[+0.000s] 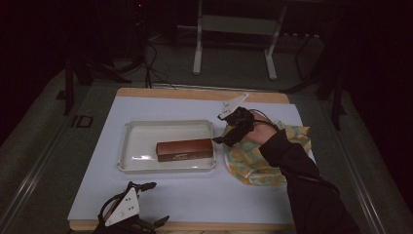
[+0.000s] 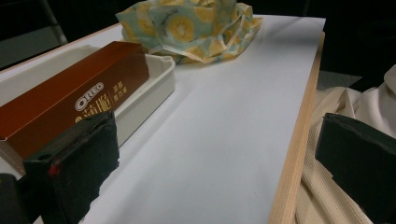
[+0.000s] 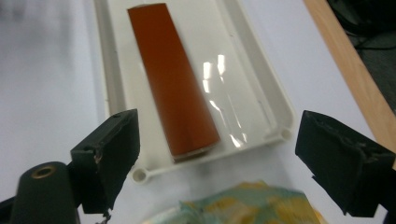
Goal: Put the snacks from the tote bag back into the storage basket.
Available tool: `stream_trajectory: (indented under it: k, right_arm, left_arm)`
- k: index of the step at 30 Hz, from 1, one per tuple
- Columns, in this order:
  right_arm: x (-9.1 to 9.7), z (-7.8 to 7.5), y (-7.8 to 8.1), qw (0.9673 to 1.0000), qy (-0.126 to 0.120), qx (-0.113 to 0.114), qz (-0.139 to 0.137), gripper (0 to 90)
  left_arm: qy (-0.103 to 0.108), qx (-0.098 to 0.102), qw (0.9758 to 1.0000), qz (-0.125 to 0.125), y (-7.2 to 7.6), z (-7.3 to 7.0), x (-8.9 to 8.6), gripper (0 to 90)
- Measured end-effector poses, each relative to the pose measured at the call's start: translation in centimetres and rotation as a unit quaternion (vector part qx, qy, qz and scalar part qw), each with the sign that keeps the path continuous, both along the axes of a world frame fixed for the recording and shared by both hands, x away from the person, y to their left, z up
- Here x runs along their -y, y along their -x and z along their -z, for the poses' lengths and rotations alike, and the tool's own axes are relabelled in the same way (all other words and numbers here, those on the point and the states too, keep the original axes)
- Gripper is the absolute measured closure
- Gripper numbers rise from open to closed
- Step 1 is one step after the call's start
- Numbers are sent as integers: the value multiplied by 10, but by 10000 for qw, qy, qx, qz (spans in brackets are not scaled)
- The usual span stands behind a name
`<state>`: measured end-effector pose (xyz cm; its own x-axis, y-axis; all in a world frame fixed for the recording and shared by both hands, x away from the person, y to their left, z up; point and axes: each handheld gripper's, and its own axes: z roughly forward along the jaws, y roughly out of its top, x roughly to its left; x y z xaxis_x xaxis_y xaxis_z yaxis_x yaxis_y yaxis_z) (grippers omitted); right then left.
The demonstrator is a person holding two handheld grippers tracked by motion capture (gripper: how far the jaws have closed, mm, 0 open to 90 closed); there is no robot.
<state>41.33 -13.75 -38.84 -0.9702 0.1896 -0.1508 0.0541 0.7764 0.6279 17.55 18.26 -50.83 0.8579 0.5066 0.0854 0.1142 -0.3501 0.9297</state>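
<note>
A brown Oreo box [image 1: 185, 149] lies flat in a white tray [image 1: 141, 144] at the middle of the table. Right of the tray sits a crumpled yellow and teal cloth [image 1: 253, 163]. My right gripper [image 1: 222, 129] hovers over the cloth's near-tray edge, open and empty, its jaws pointing at the tray. In the right gripper view, the gripper [image 3: 224, 156] frames the box [image 3: 173, 79], the tray's end [image 3: 261, 84] and the cloth [image 3: 238, 205] below. My left gripper [image 1: 157, 202] rests open at the table's front edge. In its own view, the gripper [image 2: 217, 168] faces the box [image 2: 70, 102] and the cloth [image 2: 187, 28].
A white sheet [image 1: 195, 195] covers a wooden board [image 1: 195, 92], whose edge [image 2: 299, 140] runs beside the left gripper. A cream garment [image 2: 345, 107] lies past that edge. A dark sleeve [image 1: 302, 180] reaches in from the bottom right. Table legs [image 1: 197, 48] and cables [image 1: 153, 58] stand behind.
</note>
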Motion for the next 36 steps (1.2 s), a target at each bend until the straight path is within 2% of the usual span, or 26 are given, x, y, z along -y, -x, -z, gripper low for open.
stream_trajectory:
  k: [6, 10, 17, 21, 25, 26, 29, 32, 36]
  right_arm:
    - [16, 0, 5, 9995, 34, 183, 271, 139]
    - [30, -1, 7, 9982, -111, 229, 547, 139]
    - [52, 5, 12, 9947, -209, 284, 963, 134]
    - [65, 10, 18, 9918, -349, 323, 1183, 134]
    - [79, 13, 24, 9864, -614, 472, 1452, 130]
    - [84, 13, 27, 9834, -729, 559, 1565, 130]
    - [95, 14, 33, 9780, -981, 626, 1733, 130]
    - [106, 16, 42, 9698, -1176, 756, 1998, 130]
    - [124, 22, 52, 9605, -1495, 669, 2252, 131]
  left_arm:
    - [9, -12, 10000, -8, 0, 0, 0, 0]
    - [3, -10, 10000, -8, 0, 0, 0, 0]
    - [2, -13, 10000, -13, -1, 0, 0, 0]
    - [3, -12, 10000, -15, -1, 0, 0, 0]
    - [-12, -16, 10000, -10, -1, 0, 1, 0]
    - [-11, -17, 10000, -10, -1, 0, 1, 0]
    - [-16, -16, 10000, -8, -1, 0, 1, 0]
    - [-22, -15, 10000, -5, 0, 0, 1, 0]
    - [-18, -13, 10000, -8, 0, 0, 1, 0]
